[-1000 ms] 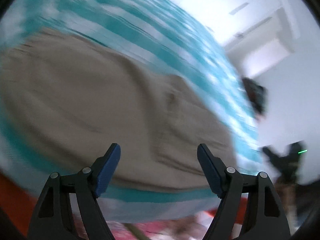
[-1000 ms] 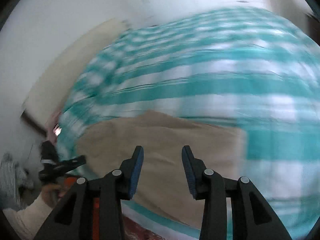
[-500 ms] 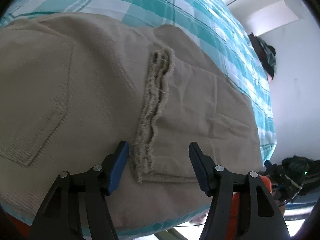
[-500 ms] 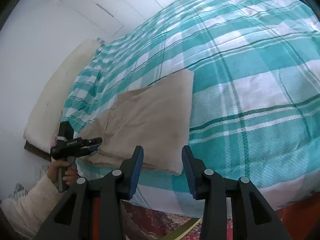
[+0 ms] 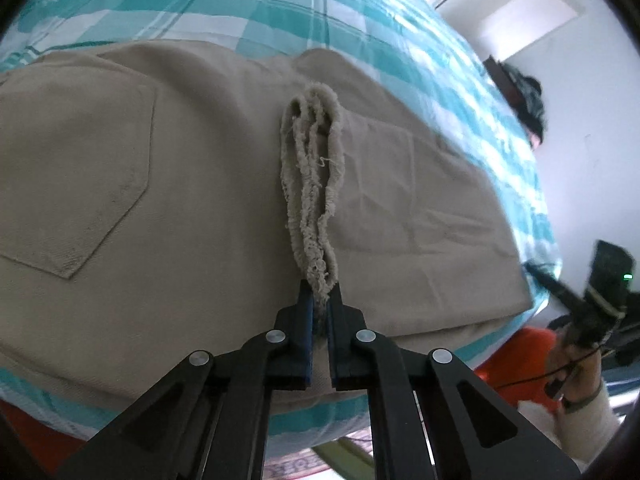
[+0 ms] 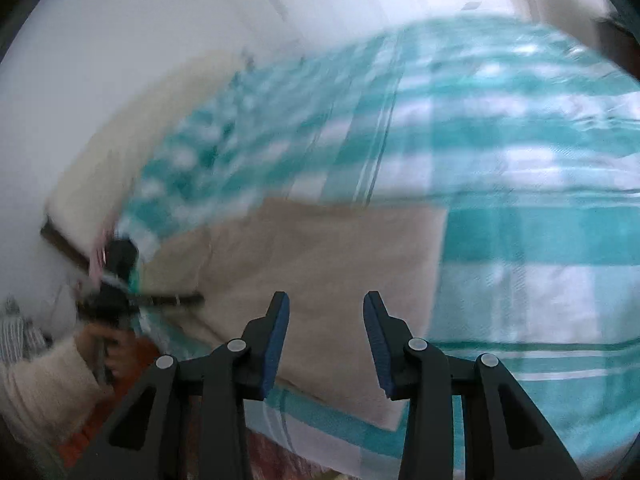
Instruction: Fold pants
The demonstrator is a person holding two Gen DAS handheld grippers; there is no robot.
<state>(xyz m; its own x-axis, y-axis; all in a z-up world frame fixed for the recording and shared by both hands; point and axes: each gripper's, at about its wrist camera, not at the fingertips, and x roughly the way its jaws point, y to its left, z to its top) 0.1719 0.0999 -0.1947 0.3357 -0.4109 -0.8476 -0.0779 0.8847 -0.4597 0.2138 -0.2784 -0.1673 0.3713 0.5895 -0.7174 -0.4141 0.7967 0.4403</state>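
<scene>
left wrist view: the pants (image 5: 180,208) lie folded across the middle of the frame on the bed (image 5: 280,12). the left gripper (image 5: 319,300), bottom centre, has just been closing; its jaws are clamped on the near end of the frayed hem (image 5: 314,184).

right wrist view, blurred: the pants (image 6: 320,256) lie at centre left. the right gripper (image 6: 325,320), bottom centre, has its jaws apart, nothing between them.

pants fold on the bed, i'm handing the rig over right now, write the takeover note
Left gripper: its jaws have just been closing and are shut on the frayed hem of the beige pants.
Right gripper: open, empty, over the pants' other end.
Pants lie part-folded at the near edge of the teal checked bedspread.
Left: grip with the right, carry the hem over, finish the fold.
</scene>
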